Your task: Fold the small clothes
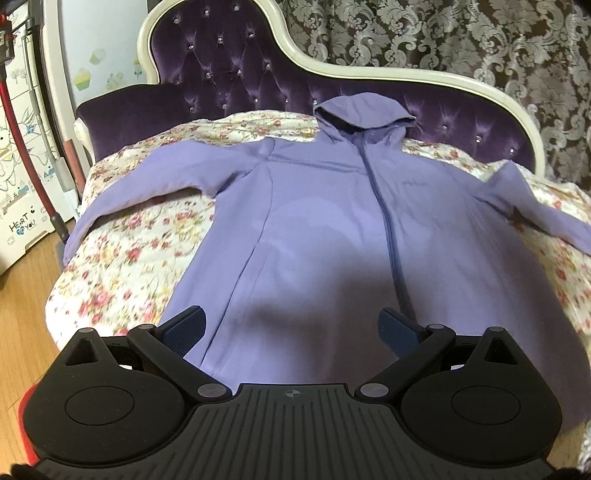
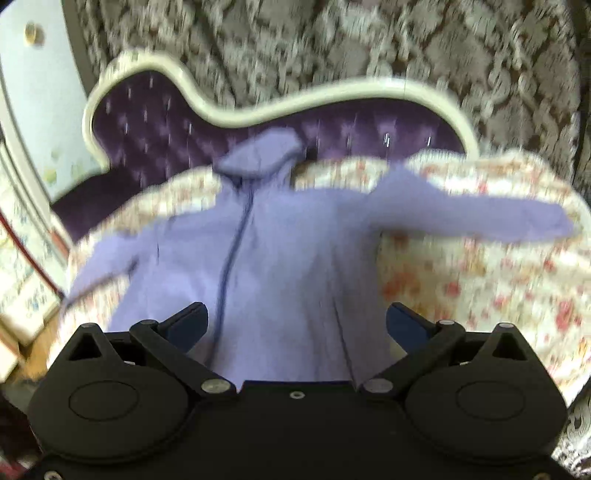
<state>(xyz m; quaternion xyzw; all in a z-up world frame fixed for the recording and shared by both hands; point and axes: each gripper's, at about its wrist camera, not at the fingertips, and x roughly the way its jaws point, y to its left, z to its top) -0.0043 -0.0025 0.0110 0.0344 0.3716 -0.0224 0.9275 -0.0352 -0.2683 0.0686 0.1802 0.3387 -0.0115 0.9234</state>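
Lavender zip hoodie (image 1: 332, 221) lies face-up and spread flat on a floral bedspread (image 1: 140, 251), hood (image 1: 364, 114) at the far end against the purple tufted headboard (image 1: 207, 70), both sleeves out to the sides. Left gripper (image 1: 291, 328): jaws wide apart, holding nothing, hovering over the near hem; the hoodie body fills the gap between the jaws and runs straight ahead of them. The zipper (image 1: 388, 229) sits ahead of the right-hand jaw in this view. Right gripper (image 2: 297, 325): jaws likewise spread, nothing between them but cloth below; contact with the fabric cannot be told in either view. Right wrist view is motion-blurred; here the zipper runs ahead of the left-hand jaw, and one sleeve (image 2: 480, 218) shows full length to its cuff, stretched beyond the right-hand jaw. Left wrist view cuts that sleeve at the frame edge but shows the other sleeve (image 1: 147, 195) whole, angled out past the left-hand jaw toward the bed edge. Only the left view shows wood floor (image 1: 22, 317) and a white decorated cabinet (image 1: 18, 177) far left; the patterned curtain (image 1: 443, 33) is sharp there, smeared in the right view.
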